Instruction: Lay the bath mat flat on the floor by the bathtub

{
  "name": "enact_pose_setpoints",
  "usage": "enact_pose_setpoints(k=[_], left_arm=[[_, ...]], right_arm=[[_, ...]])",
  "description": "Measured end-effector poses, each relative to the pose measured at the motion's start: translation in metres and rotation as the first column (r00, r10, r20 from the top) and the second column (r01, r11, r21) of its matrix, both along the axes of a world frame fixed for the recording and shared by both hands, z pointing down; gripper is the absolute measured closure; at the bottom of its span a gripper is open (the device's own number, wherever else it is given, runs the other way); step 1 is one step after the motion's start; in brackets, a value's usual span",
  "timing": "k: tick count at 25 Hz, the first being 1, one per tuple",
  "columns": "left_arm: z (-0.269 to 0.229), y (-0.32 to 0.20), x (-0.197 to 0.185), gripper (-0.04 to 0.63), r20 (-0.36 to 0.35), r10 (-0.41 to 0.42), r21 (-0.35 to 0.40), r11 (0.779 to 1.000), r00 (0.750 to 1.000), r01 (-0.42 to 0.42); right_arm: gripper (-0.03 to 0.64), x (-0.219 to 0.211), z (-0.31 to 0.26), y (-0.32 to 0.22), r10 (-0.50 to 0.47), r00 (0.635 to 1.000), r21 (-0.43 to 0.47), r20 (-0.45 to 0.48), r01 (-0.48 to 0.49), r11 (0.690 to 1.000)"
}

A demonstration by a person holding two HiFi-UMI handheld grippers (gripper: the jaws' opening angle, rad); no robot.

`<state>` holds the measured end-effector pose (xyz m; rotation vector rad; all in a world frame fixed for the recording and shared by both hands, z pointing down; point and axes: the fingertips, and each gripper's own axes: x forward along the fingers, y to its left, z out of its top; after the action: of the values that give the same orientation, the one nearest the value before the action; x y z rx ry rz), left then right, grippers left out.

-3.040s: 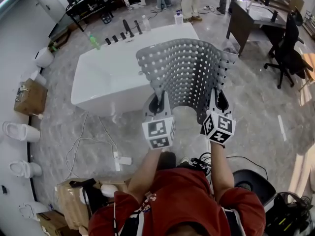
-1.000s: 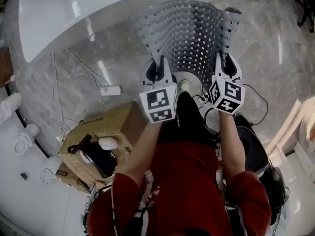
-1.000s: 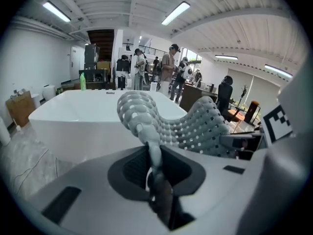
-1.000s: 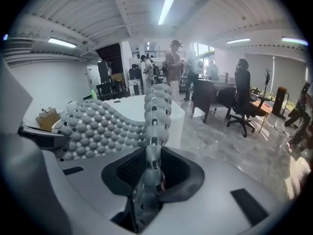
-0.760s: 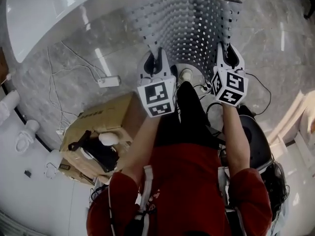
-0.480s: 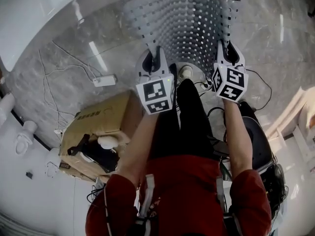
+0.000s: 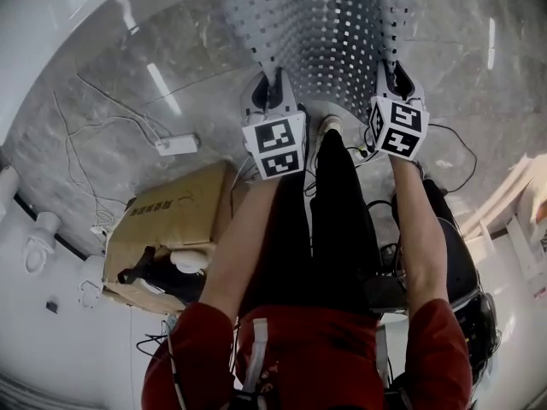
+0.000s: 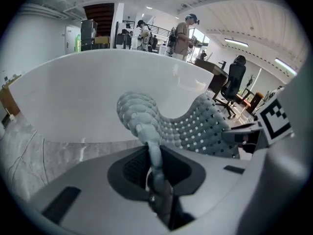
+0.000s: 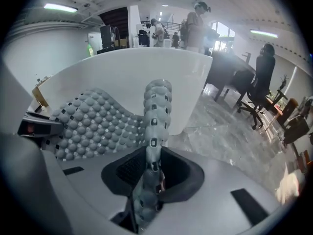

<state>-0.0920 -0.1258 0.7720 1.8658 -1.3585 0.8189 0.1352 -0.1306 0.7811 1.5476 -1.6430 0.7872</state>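
Grey perforated bath mat (image 7: 320, 32) held sagging over the marble floor (image 7: 479, 84) beside the white bathtub (image 7: 43, 32), one near corner clenched in the left hand-held gripper (image 7: 267, 88), the other in the right hand-held gripper (image 7: 395, 73).

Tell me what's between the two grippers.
In the head view, the bath mat spans from left gripper to right gripper, the person's shoe beneath its near edge.

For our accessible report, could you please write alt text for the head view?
A person seen from above holds a grey perforated bath mat by its near edge with the left gripper and right gripper, over marble floor beside a white bathtub.
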Motion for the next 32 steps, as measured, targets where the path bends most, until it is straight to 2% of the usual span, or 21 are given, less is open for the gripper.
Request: enact_pose_setpoints(k=[4, 8, 12, 16, 18, 23, 32], left_arm=[[0.037, -0.008, -0.002, 0.531, 0.010, -0.015, -0.024, 1.000, 1.000, 0.015], [0.074, -0.012, -0.006, 0.531, 0.050, -0.009, -0.041, 0.999, 0.999, 0.011], [0.109, -0.014, -0.004, 0.531, 0.073, -0.022, -0.041, 0.999, 0.997, 0.026], [0.149, -0.015, -0.008, 0.531, 0.076, -0.103, -0.056, 0.993, 0.992, 0.107], [0.170, -0.019, -0.006, 0.531, 0.087, -0.118, -0.063, 0.990, 0.989, 0.123], [0.215, -0.026, 0.001, 0.531, 0.124, -0.103, -0.078, 0.990, 0.987, 0.113], [0.267, -0.042, 0.001, 0.531, 0.159, -0.083, -0.059, 0.994, 0.984, 0.093]], right_arm=[[0.517, -0.004, 0.036, -0.012, -0.038, 0.999, -0.025, -0.006, 0.038, 0.999], [0.517, 0.000, 0.072, -0.019, -0.083, 0.996, -0.051, -0.016, 0.082, 0.995], [0.515, 0.015, 0.109, -0.020, -0.083, 0.997, -0.078, 0.000, 0.082, 0.994], [0.514, 0.027, 0.146, -0.021, -0.102, 0.995, -0.089, 0.009, 0.102, 0.991], [0.512, 0.031, 0.167, -0.024, -0.117, 0.993, -0.095, 0.014, 0.118, 0.988], [0.512, 0.039, 0.212, -0.037, -0.152, 0.988, -0.113, 0.008, 0.152, 0.982], [0.509, 0.054, 0.275, -0.059, -0.140, 0.990, -0.148, 0.014, 0.141, 0.979]])
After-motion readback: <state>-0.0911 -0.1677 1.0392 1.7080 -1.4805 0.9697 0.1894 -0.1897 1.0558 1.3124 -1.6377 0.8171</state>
